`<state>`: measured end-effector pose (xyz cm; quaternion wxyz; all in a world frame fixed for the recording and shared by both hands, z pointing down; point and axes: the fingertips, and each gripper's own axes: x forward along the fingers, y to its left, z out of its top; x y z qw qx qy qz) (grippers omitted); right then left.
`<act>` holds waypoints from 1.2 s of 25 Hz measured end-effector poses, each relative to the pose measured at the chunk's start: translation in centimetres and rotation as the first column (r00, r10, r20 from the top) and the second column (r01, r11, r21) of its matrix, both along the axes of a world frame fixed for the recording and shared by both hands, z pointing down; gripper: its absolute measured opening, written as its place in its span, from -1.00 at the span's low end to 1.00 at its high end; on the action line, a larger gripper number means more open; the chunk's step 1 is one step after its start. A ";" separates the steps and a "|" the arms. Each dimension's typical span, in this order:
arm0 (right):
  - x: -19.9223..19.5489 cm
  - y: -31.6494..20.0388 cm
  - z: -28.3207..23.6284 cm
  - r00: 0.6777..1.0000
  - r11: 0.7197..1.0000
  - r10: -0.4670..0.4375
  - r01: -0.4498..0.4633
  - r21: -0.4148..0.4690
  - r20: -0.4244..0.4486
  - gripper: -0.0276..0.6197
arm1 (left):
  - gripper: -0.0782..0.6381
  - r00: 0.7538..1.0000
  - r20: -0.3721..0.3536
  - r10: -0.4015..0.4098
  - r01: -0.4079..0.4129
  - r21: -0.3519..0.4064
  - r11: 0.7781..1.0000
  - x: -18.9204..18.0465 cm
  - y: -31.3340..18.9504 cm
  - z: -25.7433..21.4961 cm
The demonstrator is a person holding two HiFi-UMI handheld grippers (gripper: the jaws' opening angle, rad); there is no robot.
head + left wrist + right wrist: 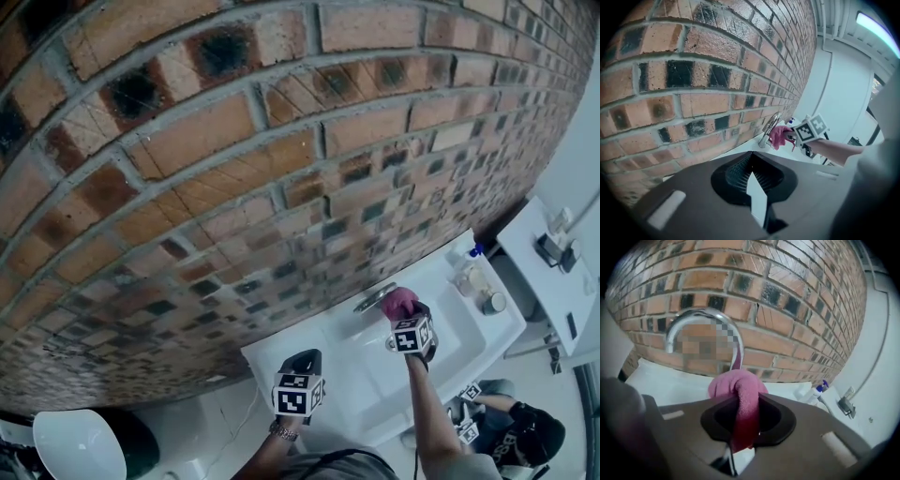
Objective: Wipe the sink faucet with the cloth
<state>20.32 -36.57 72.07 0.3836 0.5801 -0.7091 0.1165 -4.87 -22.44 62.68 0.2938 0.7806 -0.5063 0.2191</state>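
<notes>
A chrome gooseneck faucet (374,298) (705,322) (768,129) rises from the back of a white sink (450,328) set against a brick wall. My right gripper (405,314) (740,416) is shut on a pink cloth (399,302) (738,390) (779,136), and the bunched cloth presses against the lower part of the faucet's stem. My left gripper (302,370) (752,180) hangs over the sink's left end, well away from the faucet, jaws shut with nothing between them.
A spray bottle with a blue cap (474,253) (816,391) and small containers (487,298) stand at the sink's right end. A white toilet (80,442) sits at lower left. A white shelf (553,272) is on the right. A person crouches at lower right (525,433).
</notes>
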 end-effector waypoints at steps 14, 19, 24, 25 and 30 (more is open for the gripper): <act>-2.4 7.5 10.1 0.995 0.974 -0.039 0.058 -0.218 0.093 -0.74 | -0.73 1.000 -0.001 0.028 -0.028 -0.003 1.000 0.9 0.9 -0.2; 7.1 3.0 4.9 0.883 0.934 0.350 -0.356 -0.040 0.313 -0.74 | -0.73 1.000 0.003 0.022 -0.021 -0.013 1.000 0.5 0.7 0.3; 6.6 0.4 7.7 0.824 0.916 0.401 -0.356 -0.185 0.399 -0.74 | -0.73 0.999 -0.003 0.051 -0.051 0.000 0.999 1.7 0.8 -0.3; 5.8 0.6 8.5 0.821 0.915 0.403 -0.347 -0.208 0.404 -0.75 | -0.73 0.999 -0.004 0.053 -0.053 0.002 0.999 1.8 0.8 -0.5; -0.6 4.0 10.5 0.837 0.940 0.277 -0.134 -0.314 0.472 -0.75 | -0.73 0.999 0.003 0.049 -0.049 -0.005 0.999 1.6 0.8 -0.2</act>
